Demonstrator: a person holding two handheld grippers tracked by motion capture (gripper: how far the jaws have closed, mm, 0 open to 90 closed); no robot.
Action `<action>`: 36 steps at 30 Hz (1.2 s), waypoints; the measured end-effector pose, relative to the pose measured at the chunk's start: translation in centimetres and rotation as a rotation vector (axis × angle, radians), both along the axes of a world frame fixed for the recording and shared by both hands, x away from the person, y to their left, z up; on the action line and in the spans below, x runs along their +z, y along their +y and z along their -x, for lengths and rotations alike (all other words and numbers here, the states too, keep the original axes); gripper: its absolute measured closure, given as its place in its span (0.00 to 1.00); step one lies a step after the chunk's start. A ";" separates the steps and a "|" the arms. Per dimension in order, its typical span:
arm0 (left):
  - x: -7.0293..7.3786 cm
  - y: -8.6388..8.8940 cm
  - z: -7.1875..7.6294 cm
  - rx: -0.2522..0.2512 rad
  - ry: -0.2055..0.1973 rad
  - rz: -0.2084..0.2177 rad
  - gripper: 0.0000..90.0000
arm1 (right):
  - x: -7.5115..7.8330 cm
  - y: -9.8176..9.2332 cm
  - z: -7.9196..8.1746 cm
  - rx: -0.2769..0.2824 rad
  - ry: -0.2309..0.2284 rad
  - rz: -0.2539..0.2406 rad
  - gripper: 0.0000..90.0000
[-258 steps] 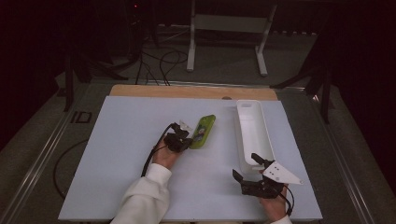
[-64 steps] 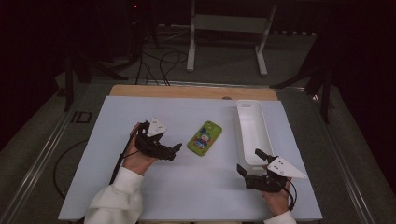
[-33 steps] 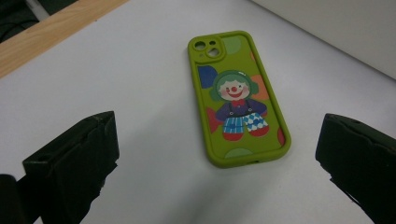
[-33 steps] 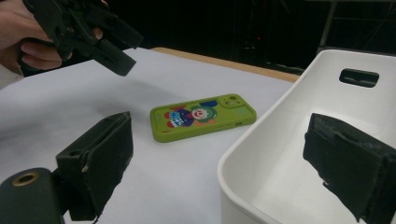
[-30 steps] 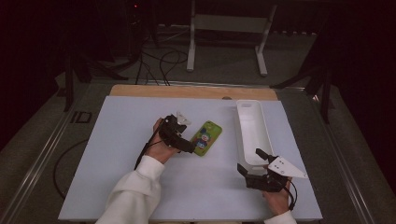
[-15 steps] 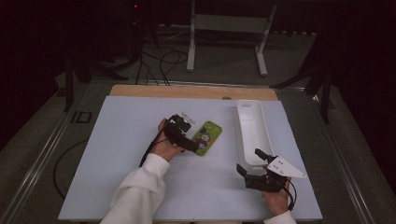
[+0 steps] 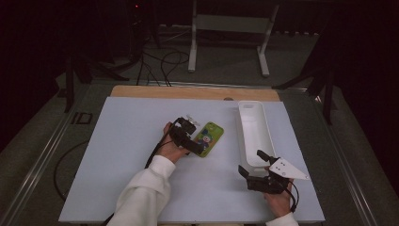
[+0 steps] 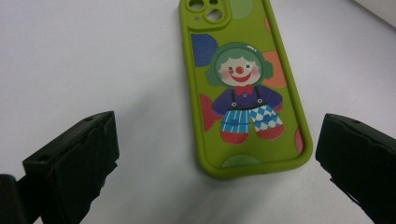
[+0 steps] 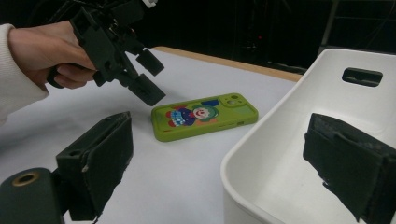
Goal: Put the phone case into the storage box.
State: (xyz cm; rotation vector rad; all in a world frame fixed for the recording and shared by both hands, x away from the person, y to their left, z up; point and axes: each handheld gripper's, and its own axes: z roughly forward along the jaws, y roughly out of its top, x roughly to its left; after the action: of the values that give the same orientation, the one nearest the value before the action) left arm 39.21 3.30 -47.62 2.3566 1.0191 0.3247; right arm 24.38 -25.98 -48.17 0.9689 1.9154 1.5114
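Observation:
A green phone case (image 7: 208, 138) with a clown picture lies flat on the white table, camera cut-out toward the far side; it also lies ahead in the left gripper view (image 8: 243, 88) and the right gripper view (image 9: 204, 115). My left gripper (image 7: 193, 145) hovers open just over the case's near end, its jaws spread wider than the case, touching nothing. My right gripper (image 7: 251, 163) rests open near the table's front, beside the near end of a long white bin (image 7: 253, 133). The bin's corner (image 9: 299, 140) sits between the right jaws' line of sight.
The white mat (image 7: 122, 155) covers the table, with a wooden strip (image 7: 188, 92) along its far edge. A metal stand (image 7: 226, 28) and cables lie on the floor beyond. The bin looks empty inside.
My left gripper let the case go earlier, drew back to the left, then came back and now hangs open over the case's near end. The right gripper has barely moved.

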 end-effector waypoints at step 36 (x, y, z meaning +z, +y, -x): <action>-2.1 -2.2 -0.5 -0.022 0.071 -0.028 0.00 | 0.0 0.0 0.0 -0.002 0.001 0.001 0.09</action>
State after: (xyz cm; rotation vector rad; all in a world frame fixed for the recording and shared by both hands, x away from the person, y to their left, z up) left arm 39.68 1.12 -49.75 2.4176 1.0268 0.2504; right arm 24.38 -25.97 -48.17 0.9712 1.9143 1.5091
